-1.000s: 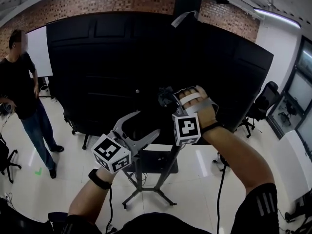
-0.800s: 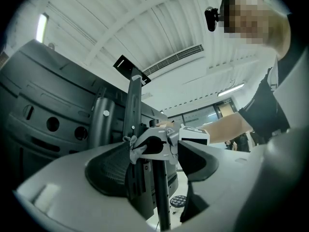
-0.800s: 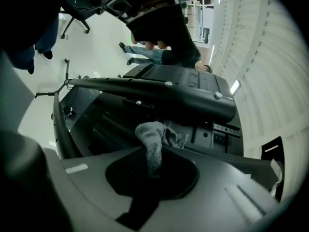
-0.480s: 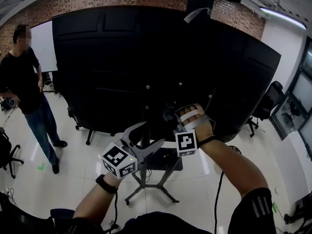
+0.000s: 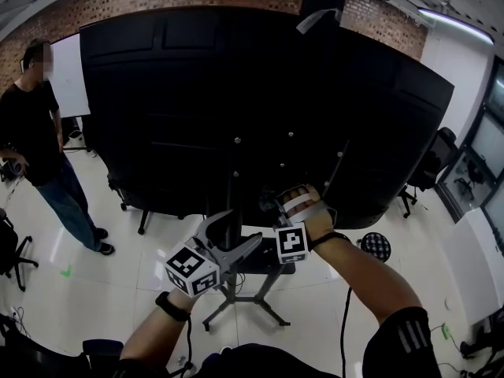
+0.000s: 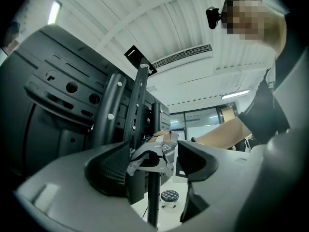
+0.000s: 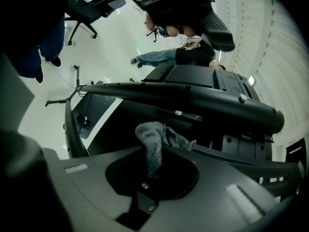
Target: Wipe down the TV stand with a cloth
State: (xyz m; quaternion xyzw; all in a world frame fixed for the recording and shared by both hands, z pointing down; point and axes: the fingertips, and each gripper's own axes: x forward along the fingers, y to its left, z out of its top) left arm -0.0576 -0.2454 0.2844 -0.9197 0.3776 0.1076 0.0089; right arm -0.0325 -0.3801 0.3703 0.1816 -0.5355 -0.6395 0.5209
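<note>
From behind, the big black TV (image 5: 260, 109) sits on its stand, whose upright post (image 5: 233, 219) runs down to splayed legs (image 5: 240, 309). My right gripper (image 5: 273, 205) is shut on a grey cloth (image 7: 157, 138), which is pressed against the stand's dark bracket bar (image 7: 203, 100) just below the TV. From the left gripper view, the cloth (image 6: 131, 167) shows as a pale scrap beside the post (image 6: 153, 187). My left gripper (image 5: 230, 239) stands open lower left of the right one. The post rises between its fingers, untouched.
A person (image 5: 35, 140) stands at the far left on the white floor. A round stool (image 5: 376, 246) and an office chair (image 5: 429, 172) stand to the right. A low shelf (image 5: 268, 262) sits on the stand above its legs.
My right gripper has slid down the back of the stand with the cloth, from mid-screen height to just under the TV. The left gripper has stayed open near the post.
</note>
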